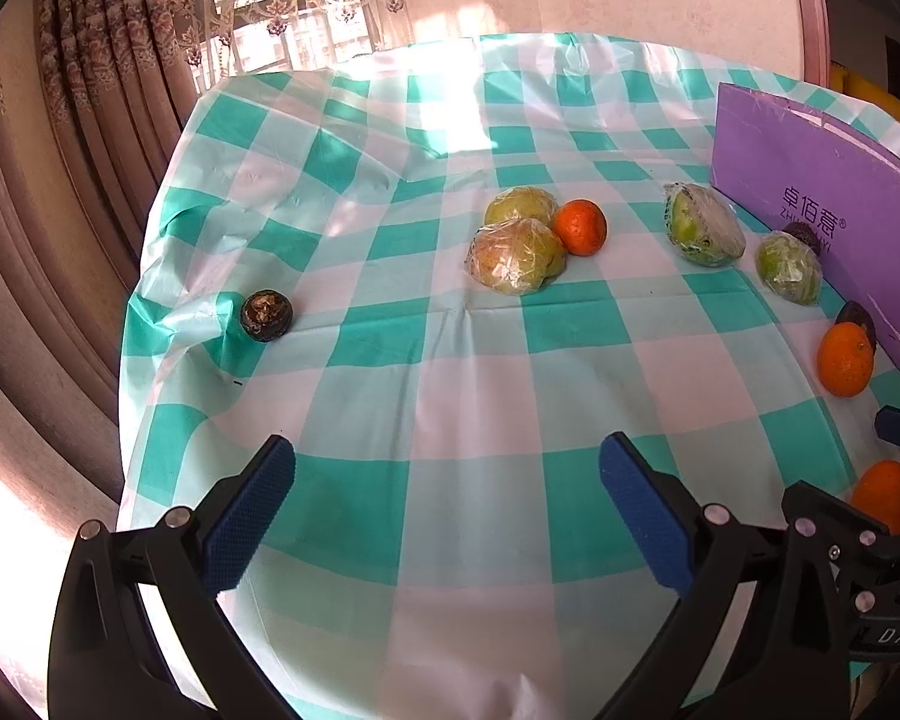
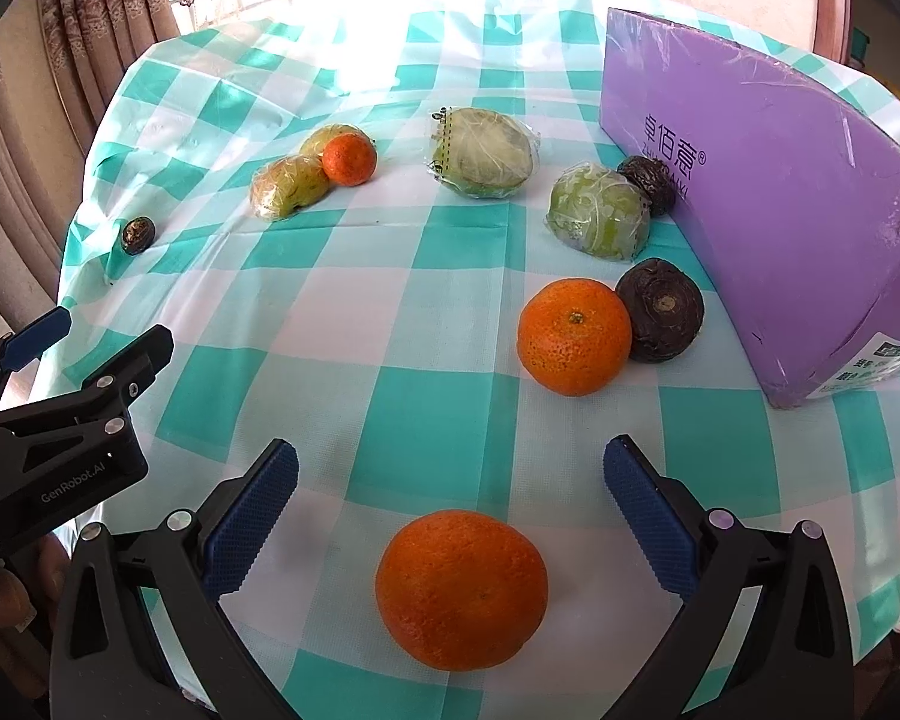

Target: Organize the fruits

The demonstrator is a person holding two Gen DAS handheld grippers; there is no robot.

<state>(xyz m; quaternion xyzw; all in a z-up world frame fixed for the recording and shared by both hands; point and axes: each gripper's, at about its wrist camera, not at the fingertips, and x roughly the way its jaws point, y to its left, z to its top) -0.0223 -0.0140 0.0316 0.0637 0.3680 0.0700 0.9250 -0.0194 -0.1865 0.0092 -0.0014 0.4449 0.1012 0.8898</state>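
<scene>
A table is covered by a green-and-white checked tablecloth (image 2: 426,420), lit brightly at its far edge beside the curtains (image 1: 108,60). A purple box (image 2: 780,192) printed with lettering is stood on the right side of the cloth.

The left gripper (image 1: 447,504) is held low over the near part of the cloth, its jaws spread wide with nothing between them. The right gripper (image 2: 450,504) is likewise spread wide and grips nothing; the nearest orange (image 2: 461,589) is seen between its two fingers, resting on the cloth and untouched by either pad.

Four fruits wrapped in clear film are spread across the middle of the table. Two yellowish wrapped fruits (image 1: 515,255) are set touching each other on the left, with a small orange (image 1: 580,227) against them. A green wrapped fruit (image 2: 483,153) is placed further right, apart from the rest, and another green wrapped fruit (image 2: 599,217) is set near the box.

A second orange (image 2: 574,335) is seen just in front of the box, touching a dark round fruit (image 2: 660,309) that is placed between it and the box. Another dark fruit (image 2: 648,183) is wedged between the green wrapped fruit and the box. A third, smaller dark fruit (image 1: 266,315) is left alone near the left edge of the table, well apart from everything else.
</scene>
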